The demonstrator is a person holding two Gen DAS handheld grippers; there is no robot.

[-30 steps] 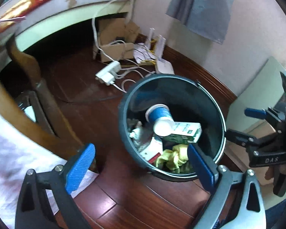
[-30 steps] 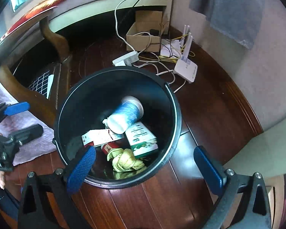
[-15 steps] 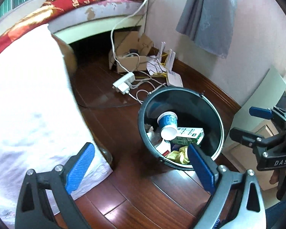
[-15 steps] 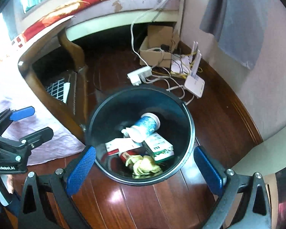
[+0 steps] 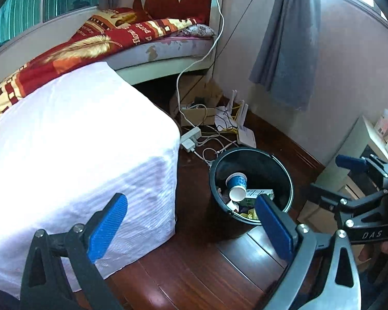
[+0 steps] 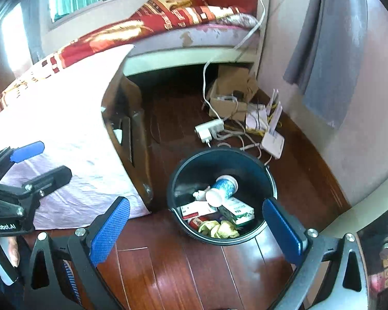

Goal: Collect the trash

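Bin [image 6: 267, 178] holds cup [image 6: 223, 187], cartons, peels; left gripper [image 5: 191, 224] and right gripper [image 6: 201, 227] both spread wide, empty; no loose trash visible; task likely near done

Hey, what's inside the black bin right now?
In the black bin: a blue paper cup, a green-and-white carton, yellow peels, red-and-white packets. Anything beneath is hidden.

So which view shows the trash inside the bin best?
The right wrist view: the bin is seen from above, with cup, cartons and peels all unobstructed. In the left wrist view, a finger pad covers the near contents.
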